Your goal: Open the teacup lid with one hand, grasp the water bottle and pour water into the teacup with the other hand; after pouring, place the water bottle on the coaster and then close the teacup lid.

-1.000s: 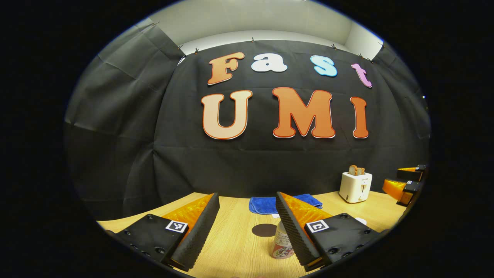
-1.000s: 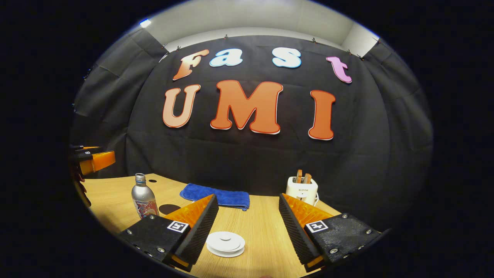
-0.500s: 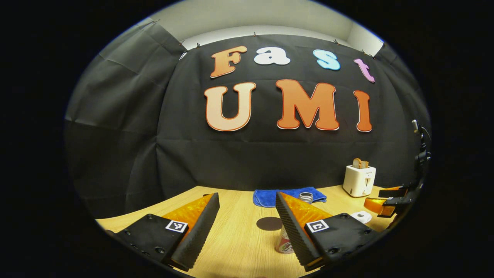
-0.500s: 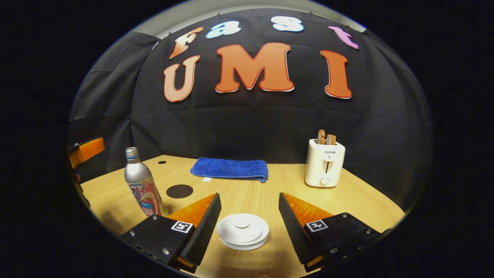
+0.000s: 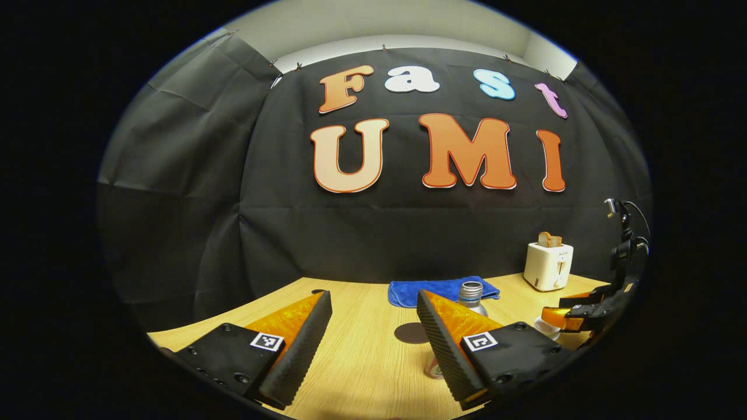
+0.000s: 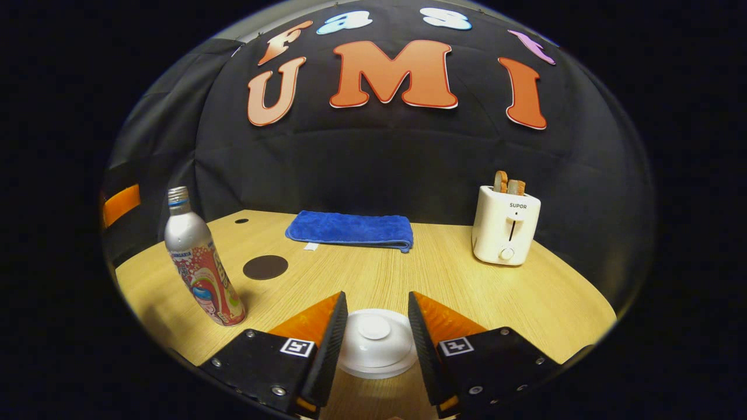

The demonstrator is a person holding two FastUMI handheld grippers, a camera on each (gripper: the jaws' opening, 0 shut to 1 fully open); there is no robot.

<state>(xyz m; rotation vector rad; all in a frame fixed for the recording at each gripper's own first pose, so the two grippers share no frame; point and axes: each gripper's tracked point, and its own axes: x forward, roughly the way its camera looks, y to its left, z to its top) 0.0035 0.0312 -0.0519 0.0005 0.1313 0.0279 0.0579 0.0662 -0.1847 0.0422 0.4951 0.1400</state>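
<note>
Here, wooden table (image 6: 455, 291), blue towel (image 6: 350, 228), white toaster (image 6: 505, 224), black cloth wall (image 6: 373, 169).

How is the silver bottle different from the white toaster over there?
The water bottle is tall, slim, silver with a colourful printed label and an open neck; the toaster is squat, boxy, plain white, with bread slices sticking out on top. The bottle stands left, the toaster far right. Both stand on the wooden table.

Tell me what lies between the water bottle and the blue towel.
In the right gripper view, the dark round coaster lies on the table between the bottle and towel.
</note>
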